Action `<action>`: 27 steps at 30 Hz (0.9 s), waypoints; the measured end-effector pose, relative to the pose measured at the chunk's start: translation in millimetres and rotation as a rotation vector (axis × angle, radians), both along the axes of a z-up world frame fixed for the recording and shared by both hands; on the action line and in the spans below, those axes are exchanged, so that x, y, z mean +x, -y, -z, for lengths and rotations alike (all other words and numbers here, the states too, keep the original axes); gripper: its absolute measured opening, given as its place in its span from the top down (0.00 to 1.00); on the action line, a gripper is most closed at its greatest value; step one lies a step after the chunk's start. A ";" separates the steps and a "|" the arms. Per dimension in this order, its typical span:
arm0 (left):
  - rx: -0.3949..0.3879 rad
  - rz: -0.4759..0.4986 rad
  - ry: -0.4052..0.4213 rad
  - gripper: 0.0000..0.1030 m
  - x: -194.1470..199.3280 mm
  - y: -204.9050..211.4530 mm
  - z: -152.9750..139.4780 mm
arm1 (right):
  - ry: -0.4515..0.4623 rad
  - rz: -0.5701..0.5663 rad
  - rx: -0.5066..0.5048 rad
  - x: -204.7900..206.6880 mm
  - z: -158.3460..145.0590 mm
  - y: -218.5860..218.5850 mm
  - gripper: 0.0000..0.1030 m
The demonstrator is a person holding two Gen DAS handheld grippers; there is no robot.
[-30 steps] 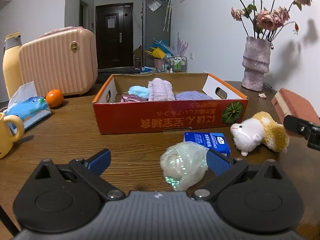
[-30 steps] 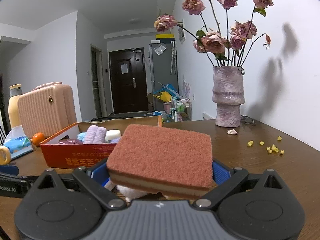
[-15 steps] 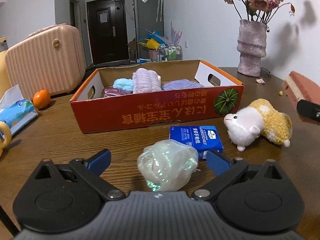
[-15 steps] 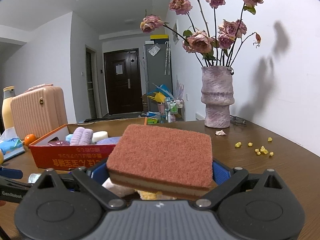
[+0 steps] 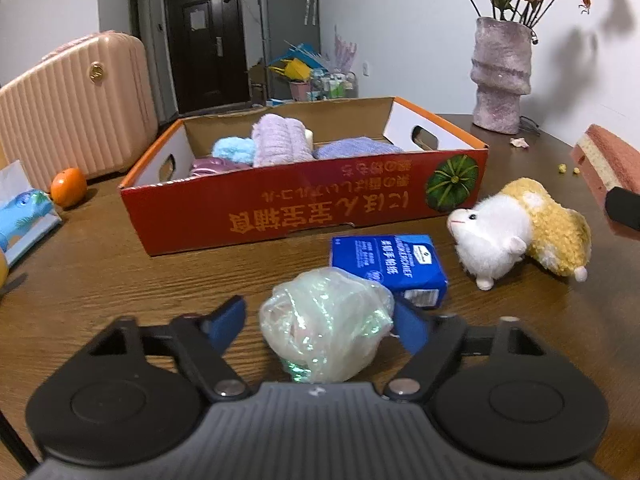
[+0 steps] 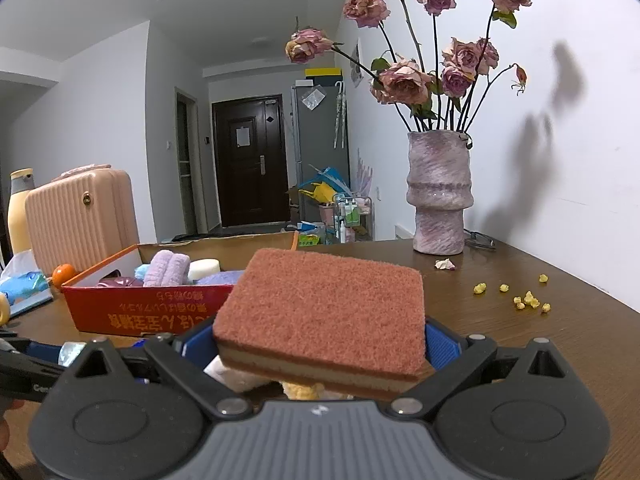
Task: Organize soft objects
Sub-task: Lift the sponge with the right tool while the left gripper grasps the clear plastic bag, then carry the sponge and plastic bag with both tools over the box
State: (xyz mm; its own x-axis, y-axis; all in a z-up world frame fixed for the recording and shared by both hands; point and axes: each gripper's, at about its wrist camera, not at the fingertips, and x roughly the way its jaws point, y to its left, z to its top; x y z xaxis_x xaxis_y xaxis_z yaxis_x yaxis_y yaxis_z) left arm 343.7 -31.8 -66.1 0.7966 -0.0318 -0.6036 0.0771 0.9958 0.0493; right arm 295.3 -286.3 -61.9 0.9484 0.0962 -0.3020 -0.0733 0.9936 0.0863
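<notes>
**Desk:** Where does the bag sit?

**Operator:** On the counter, between the spread fingers of my left hand-held gripper; the far finger seems to brush the plastic bag. The box lies at twelve o'clock.

**Desk:** How will it handle?

**Operator:** Light, slippery, crushable, I judge; I'd squeeze its middle. My right hand-held gripper is clamped on the sponge, which looks springy, held by its side edges.
</notes>
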 end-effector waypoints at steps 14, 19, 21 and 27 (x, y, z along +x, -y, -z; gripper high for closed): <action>-0.012 0.022 0.031 0.52 -6.2 0.1 -3.6 | 0.011 -0.006 -0.001 -2.2 -0.4 -1.3 0.02; -0.014 0.007 0.068 0.52 -11.0 -3.6 -9.6 | 0.018 -0.019 0.003 -3.6 -0.5 -1.8 0.02; -0.014 0.001 0.085 0.52 -13.5 -5.4 -12.5 | 0.024 -0.027 0.003 -4.5 -0.8 -2.4 0.02; -0.027 -0.008 0.130 0.52 -21.3 -10.5 -21.0 | 0.035 -0.040 -0.006 -5.5 -0.4 -6.7 0.02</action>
State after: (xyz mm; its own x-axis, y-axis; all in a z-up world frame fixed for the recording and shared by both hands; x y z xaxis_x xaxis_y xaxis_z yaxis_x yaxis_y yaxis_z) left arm 322.4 -21.3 -45.0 0.8684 -0.0405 -0.4942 0.0642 0.9975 0.0311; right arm 289.8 -279.6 -61.5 0.9538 0.1326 -0.2694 -0.1159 0.9903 0.0770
